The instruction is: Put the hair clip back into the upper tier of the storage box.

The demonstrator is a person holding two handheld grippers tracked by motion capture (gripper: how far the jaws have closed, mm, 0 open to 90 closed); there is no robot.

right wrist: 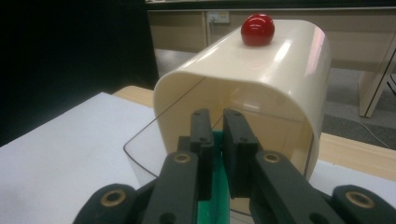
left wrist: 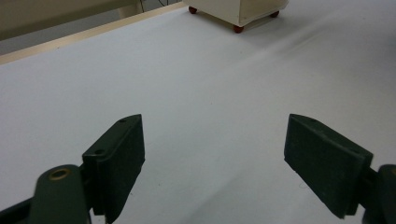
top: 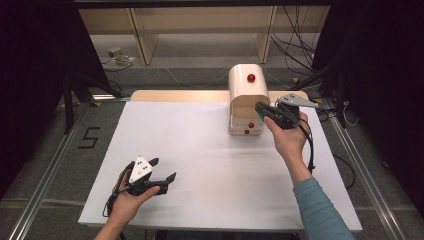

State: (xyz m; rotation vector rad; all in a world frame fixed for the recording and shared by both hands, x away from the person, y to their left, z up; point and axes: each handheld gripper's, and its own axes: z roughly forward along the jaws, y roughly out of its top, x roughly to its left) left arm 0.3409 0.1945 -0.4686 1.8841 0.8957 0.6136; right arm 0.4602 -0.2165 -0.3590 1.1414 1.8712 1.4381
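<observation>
overhead forward-down view; tool cameras close, sharing cream box (top: 248,100)

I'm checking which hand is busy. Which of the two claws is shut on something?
The right claw, up at the cream box, shut on a green thing; the left claw is open.

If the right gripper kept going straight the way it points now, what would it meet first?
Probably the inside of the cream box: the right gripper, jaws nearly shut on a green thing, points into the box's open front under its curved lid. How deep the inside goes is unclear.
</observation>
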